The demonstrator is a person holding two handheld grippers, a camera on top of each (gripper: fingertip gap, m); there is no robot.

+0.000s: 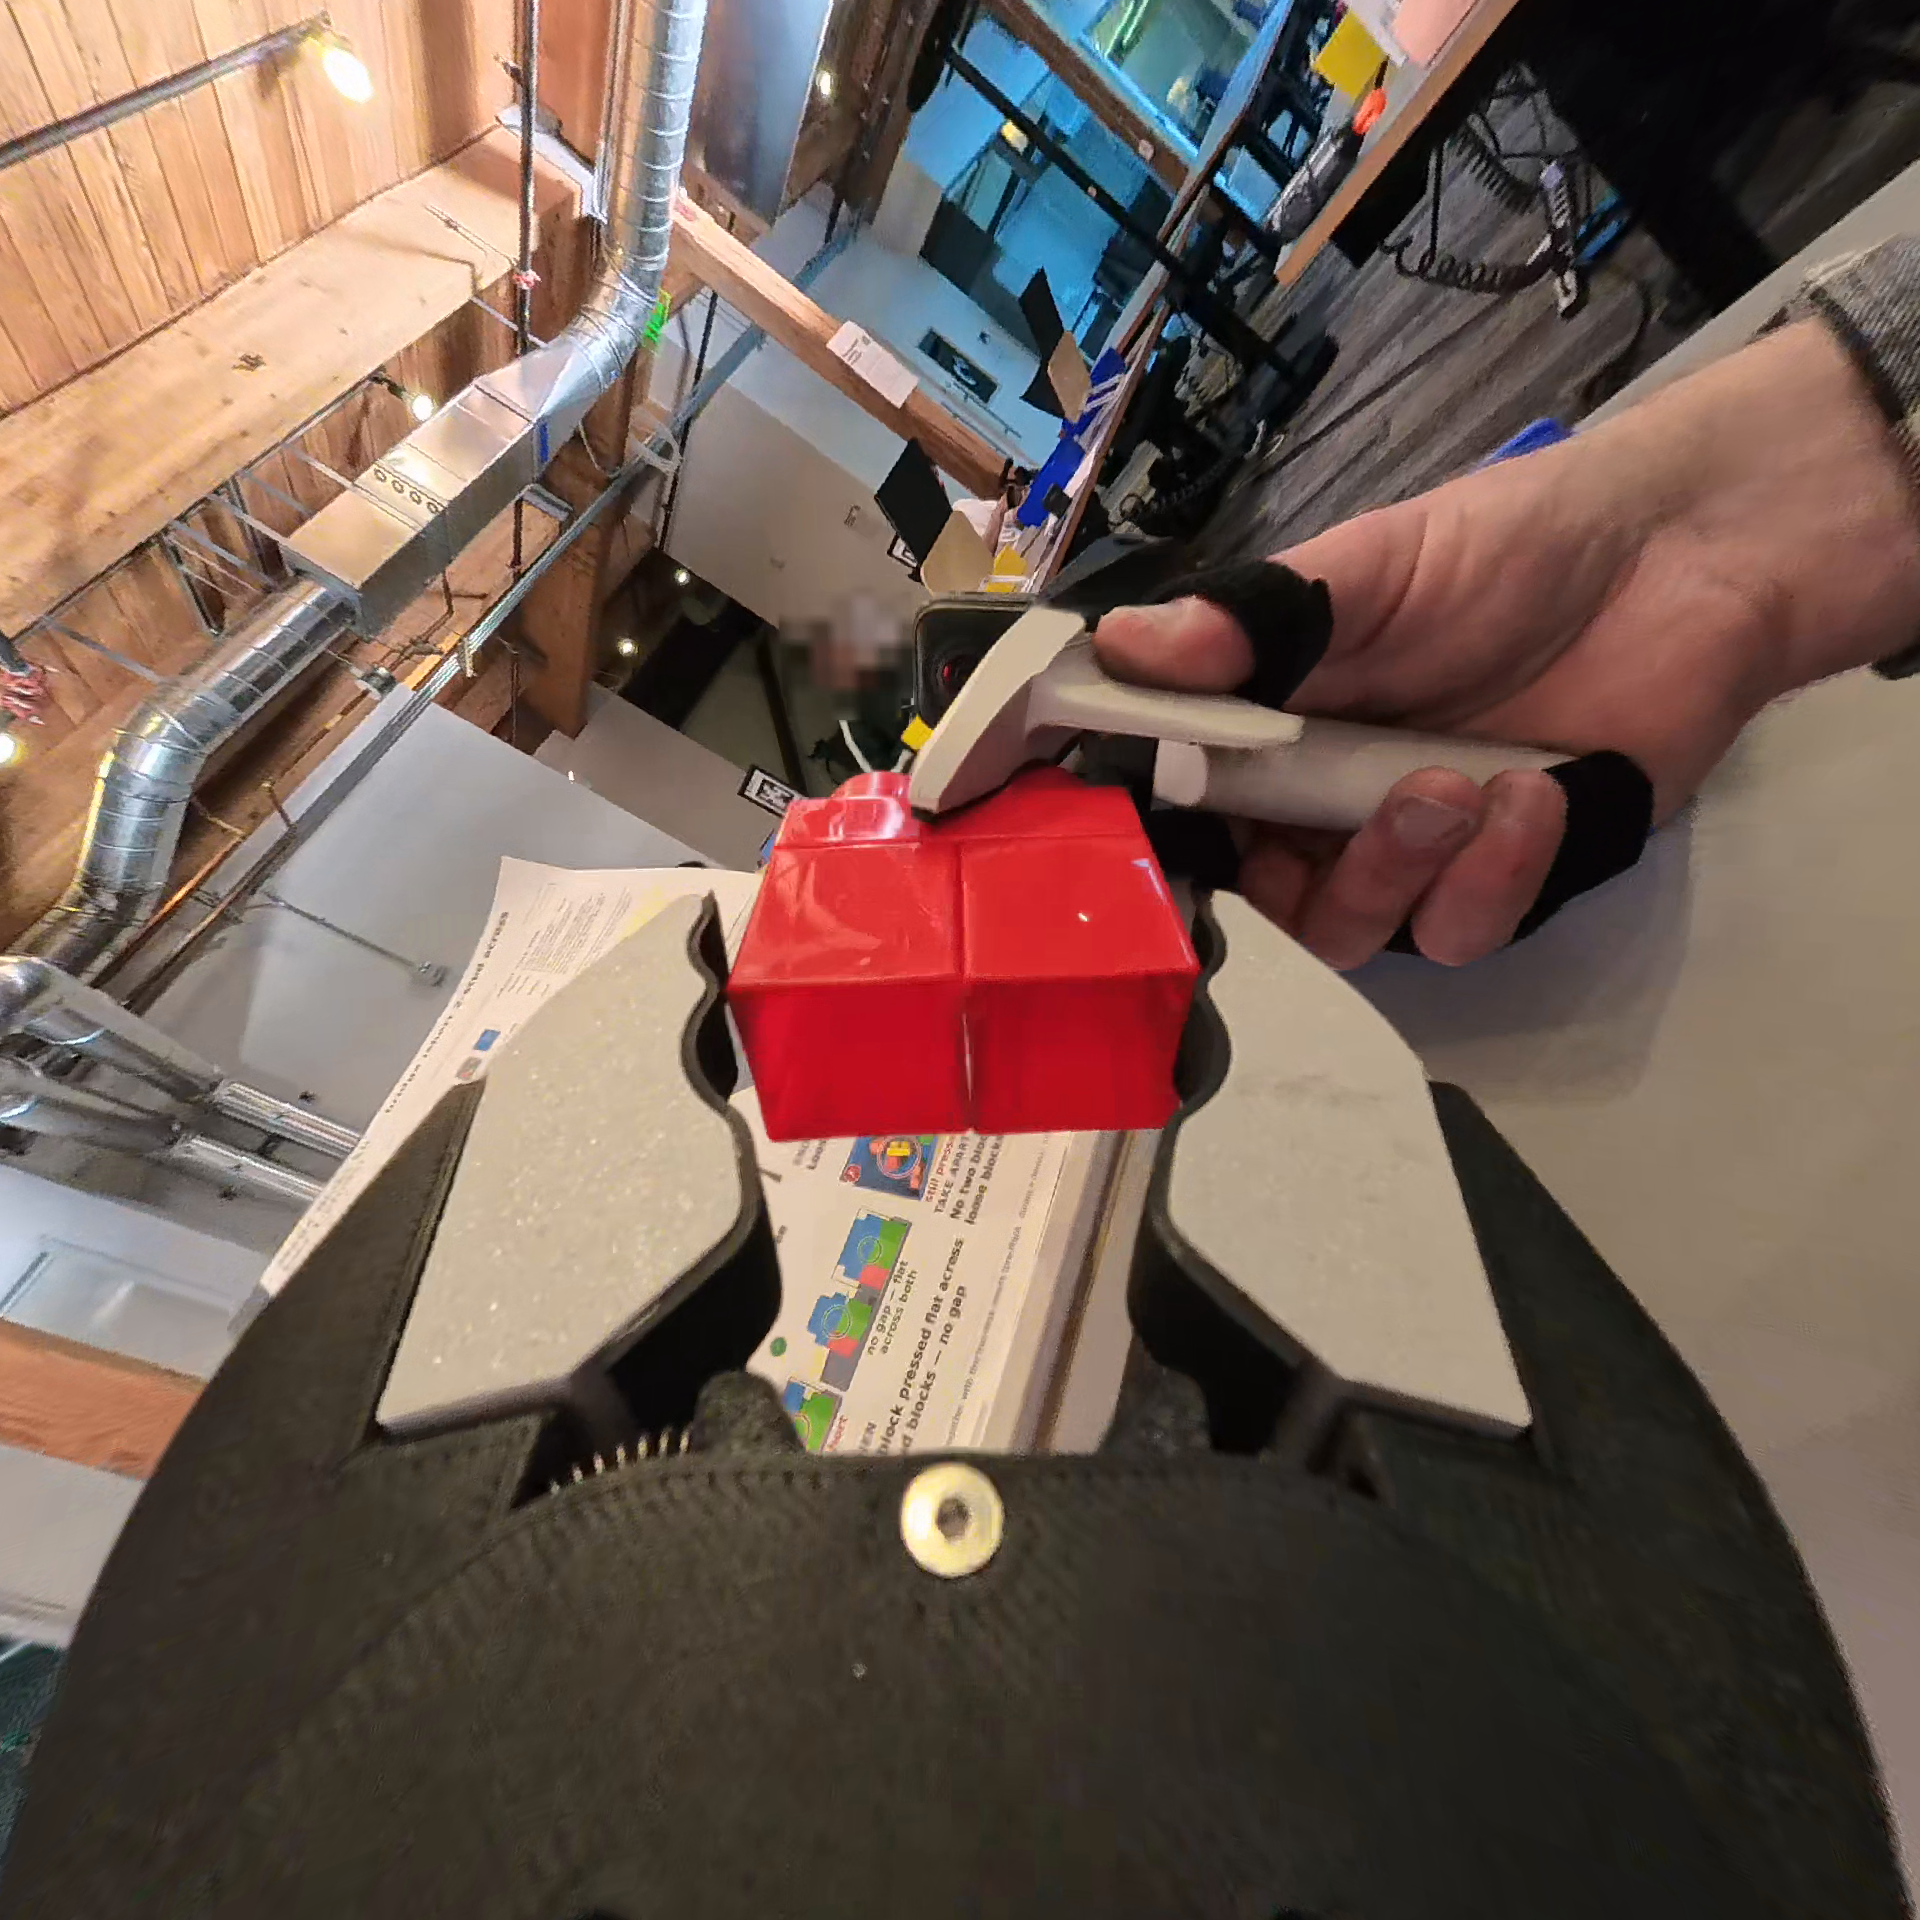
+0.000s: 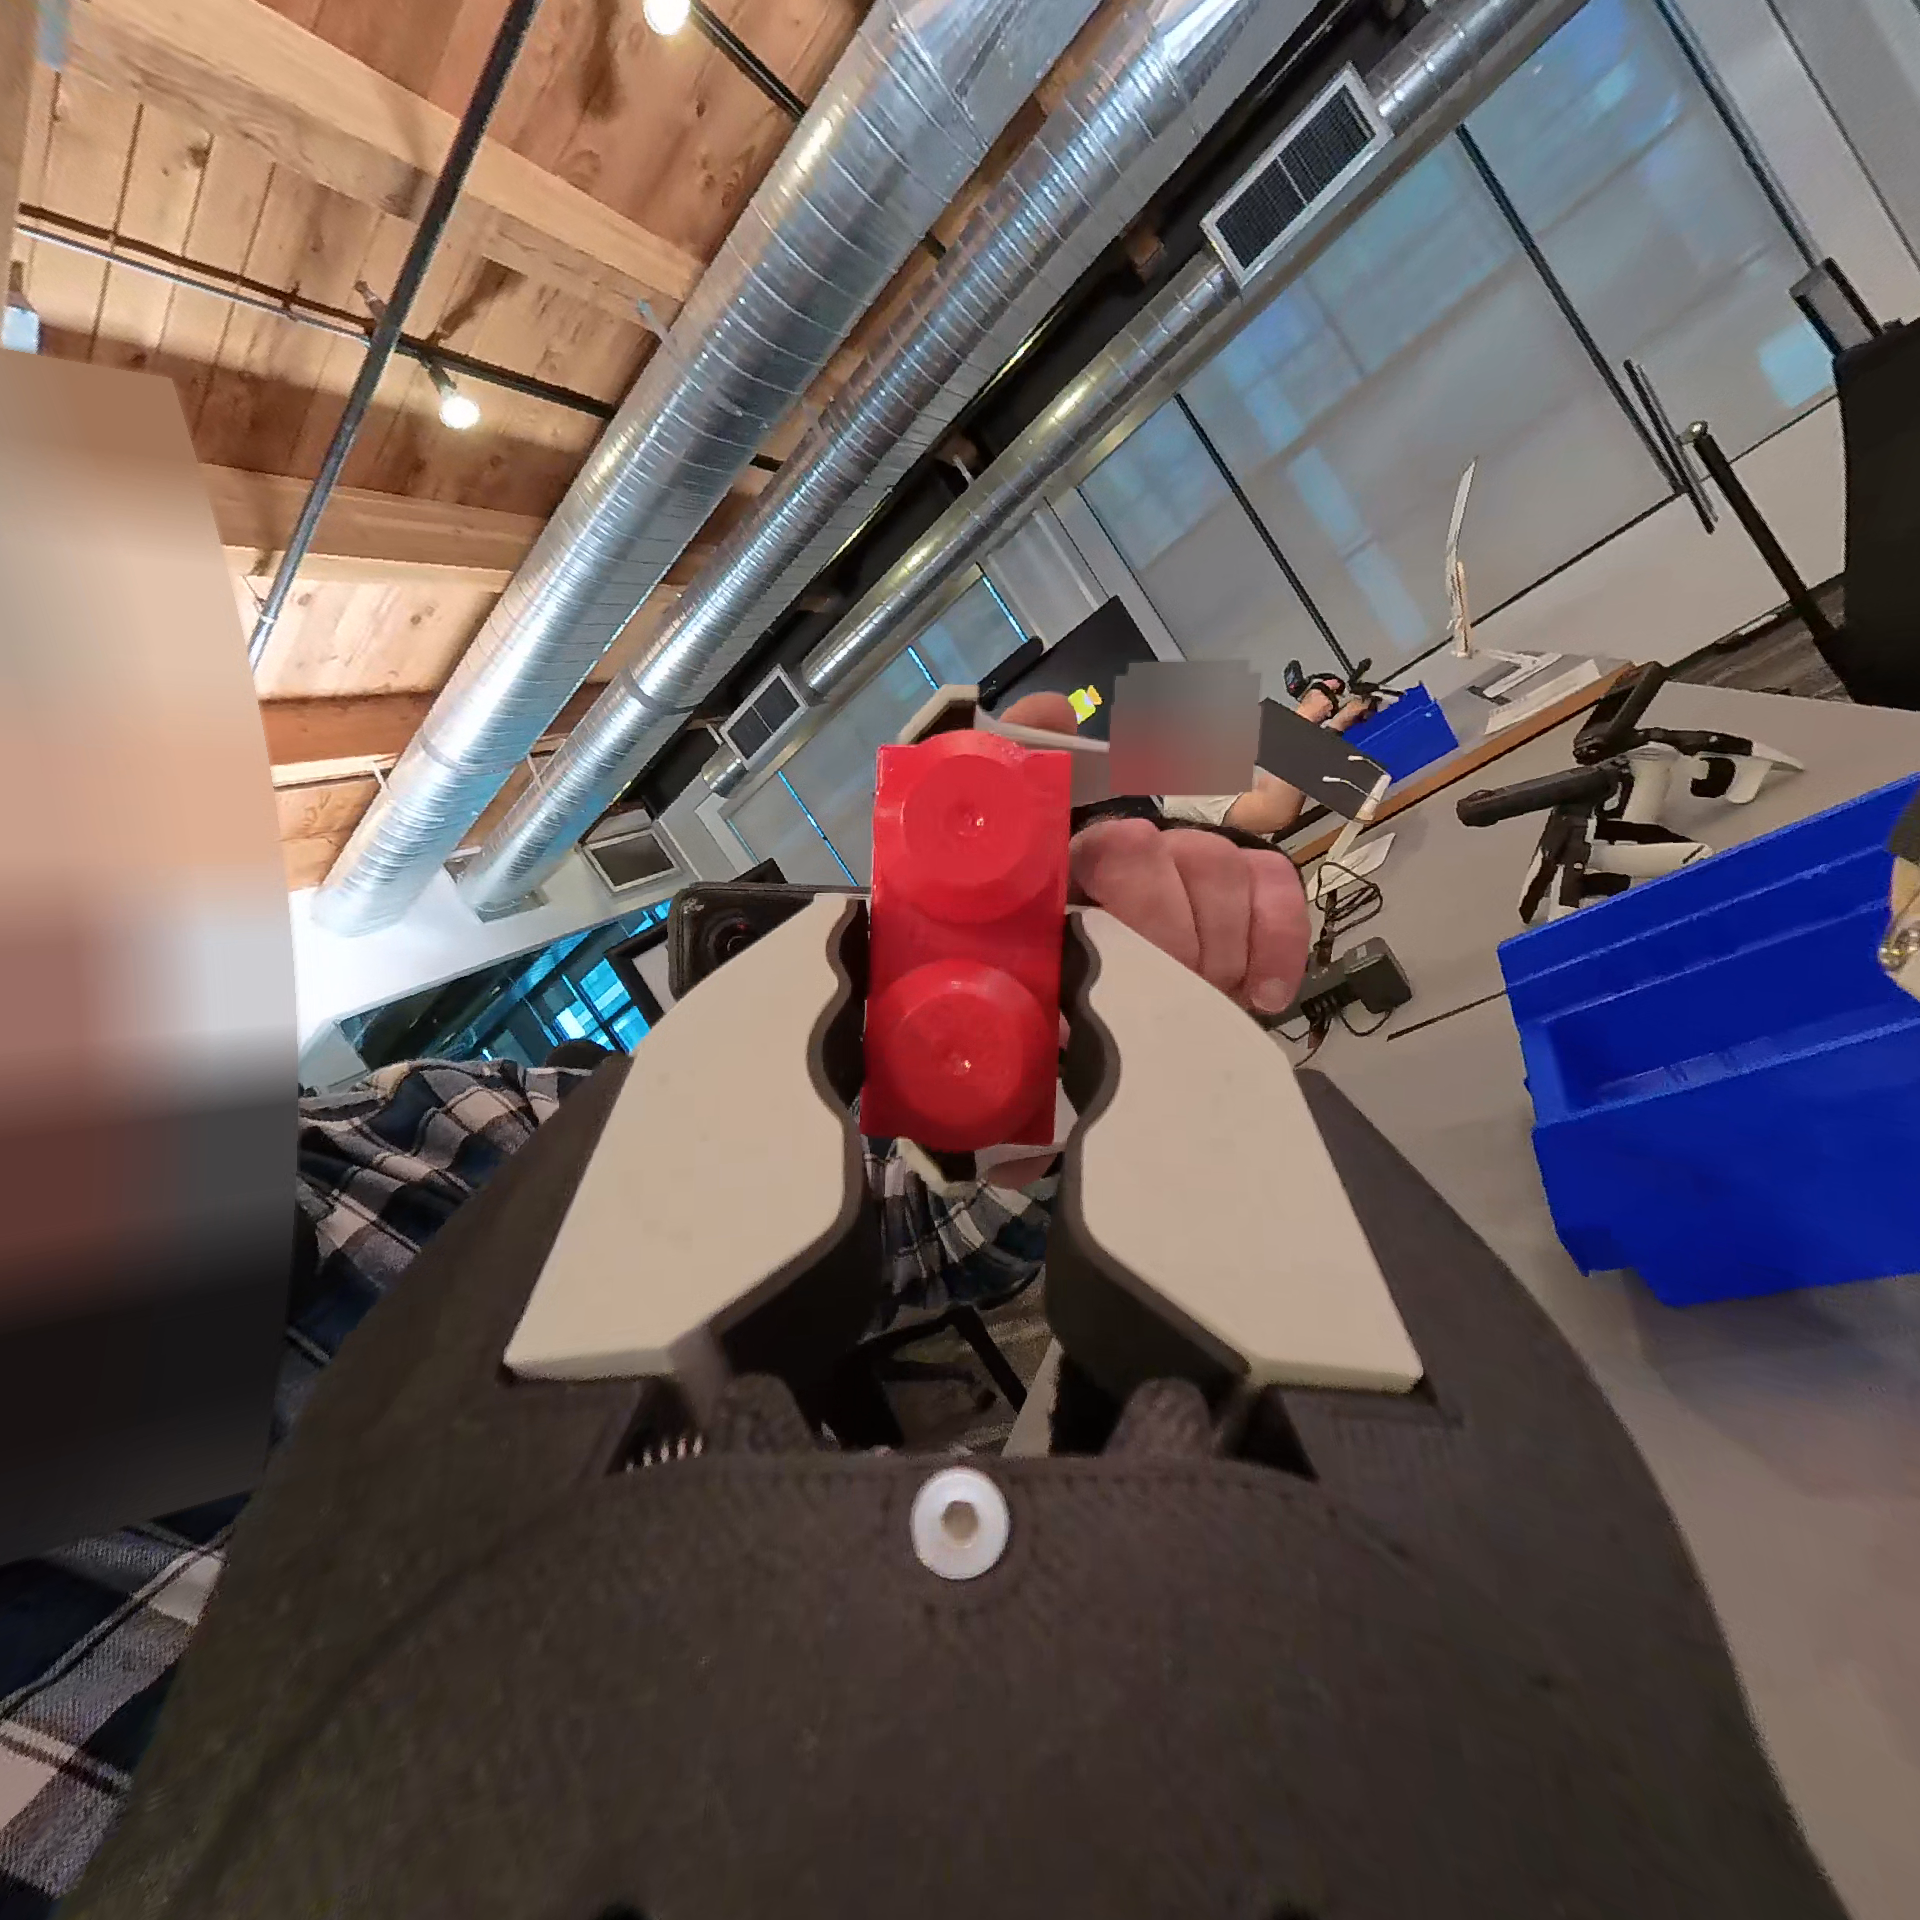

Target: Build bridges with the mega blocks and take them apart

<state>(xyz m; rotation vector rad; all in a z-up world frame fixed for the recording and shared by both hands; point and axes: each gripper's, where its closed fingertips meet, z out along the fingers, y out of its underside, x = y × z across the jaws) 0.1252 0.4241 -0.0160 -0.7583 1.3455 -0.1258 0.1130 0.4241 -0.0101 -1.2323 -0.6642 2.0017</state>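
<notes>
The grey table (image 1: 1662, 1143) carries a blue bin (image 2: 1714, 1091) at its right and a printed instruction sheet (image 1: 935, 1299) with small coloured diagrams and lines of black text, partly readable under the left gripper (image 1: 961, 997). Held in the air above that sheet is the red block (image 2: 966, 966), a two-stud piece with no brand mark showing. The right gripper (image 2: 961, 997) is clamped on its narrow sides, studs facing that camera, long axis running up the frame. In the left view the long axis spans from pad to pad, but I cannot tell whether those pads press.
</notes>
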